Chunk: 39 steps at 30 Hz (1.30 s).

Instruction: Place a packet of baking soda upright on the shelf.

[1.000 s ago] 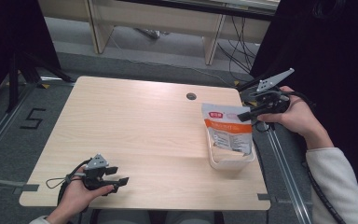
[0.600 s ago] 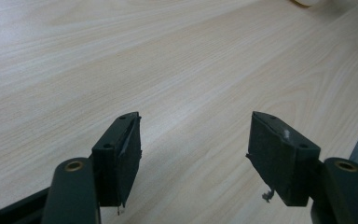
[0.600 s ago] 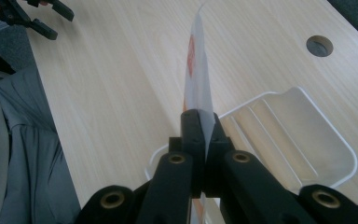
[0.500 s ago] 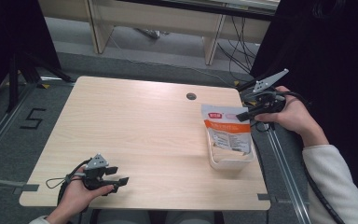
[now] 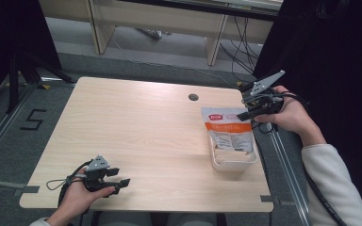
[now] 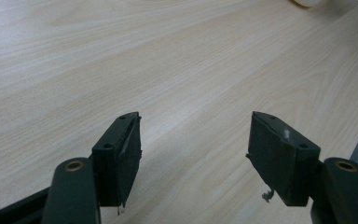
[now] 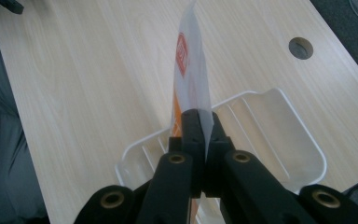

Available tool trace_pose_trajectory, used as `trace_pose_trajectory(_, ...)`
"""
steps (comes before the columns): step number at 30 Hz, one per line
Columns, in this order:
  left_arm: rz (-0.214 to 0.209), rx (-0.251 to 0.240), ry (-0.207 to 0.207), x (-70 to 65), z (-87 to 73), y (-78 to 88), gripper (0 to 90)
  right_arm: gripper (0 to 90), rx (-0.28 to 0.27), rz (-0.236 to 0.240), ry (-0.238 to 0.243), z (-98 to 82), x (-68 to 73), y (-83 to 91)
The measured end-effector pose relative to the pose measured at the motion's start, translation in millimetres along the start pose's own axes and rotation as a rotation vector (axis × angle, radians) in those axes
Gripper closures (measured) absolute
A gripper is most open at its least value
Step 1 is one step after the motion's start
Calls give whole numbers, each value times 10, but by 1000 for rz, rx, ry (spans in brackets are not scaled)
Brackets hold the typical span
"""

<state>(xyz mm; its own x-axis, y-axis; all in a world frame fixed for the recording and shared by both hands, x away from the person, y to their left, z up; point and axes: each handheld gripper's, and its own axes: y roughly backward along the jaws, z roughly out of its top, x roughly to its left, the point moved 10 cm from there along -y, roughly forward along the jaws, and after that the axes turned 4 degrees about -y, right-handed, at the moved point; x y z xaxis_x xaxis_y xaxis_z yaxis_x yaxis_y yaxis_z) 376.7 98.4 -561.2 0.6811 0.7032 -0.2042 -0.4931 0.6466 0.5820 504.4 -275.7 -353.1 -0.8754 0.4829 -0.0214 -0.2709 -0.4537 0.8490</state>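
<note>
A white and orange pouch (image 5: 226,128) is over a clear plastic tray (image 5: 235,165) at the table's right side. My right gripper (image 5: 242,116) is shut on the pouch's edge at the tray's far end. In the right gripper view the pouch (image 7: 189,60) stands edge-on out of the closed jaws of the right gripper (image 7: 199,114), above the tray (image 7: 303,144). My left gripper (image 5: 121,176) rests near the front left of the table. In its own view the left gripper (image 6: 196,121) is open, with bare wood between the jaws.
The light wooden table (image 5: 141,127) has a round cable hole (image 5: 193,97) near its far edge, left of the right gripper. Cables hang behind the table. Grey floor with a taped mark (image 5: 33,120) lies to the left.
My right gripper has edged slightly to the left with the pouch still in its jaws. The left gripper has not moved.
</note>
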Motion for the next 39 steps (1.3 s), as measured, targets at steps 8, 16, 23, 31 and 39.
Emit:
trace_pose_trajectory(8, 0, -1, -2, 0, 1, 3, 338, 900, 22, -53, 54, 22, -53, -47)
trace_pose_trajectory(16, 0, 1, -3, 2, -1, 4, 338, 900, 46, -80, 82, -9, -100, -134)
trace_pose_trajectory(23, 0, 1, -4, 3, -2, 4, 338, 900, 55, -96, 93, -46, -161, -197)
trace_pose_trajectory(31, -1, 1, -3, 1, -2, 3, 338, 900, 73, -88, 83, -98, -155, -257)
trace_pose_trajectory(39, -1, 1, -3, 1, -2, 4, 338, 900, 90, -116, 67, -171, -230, -322)
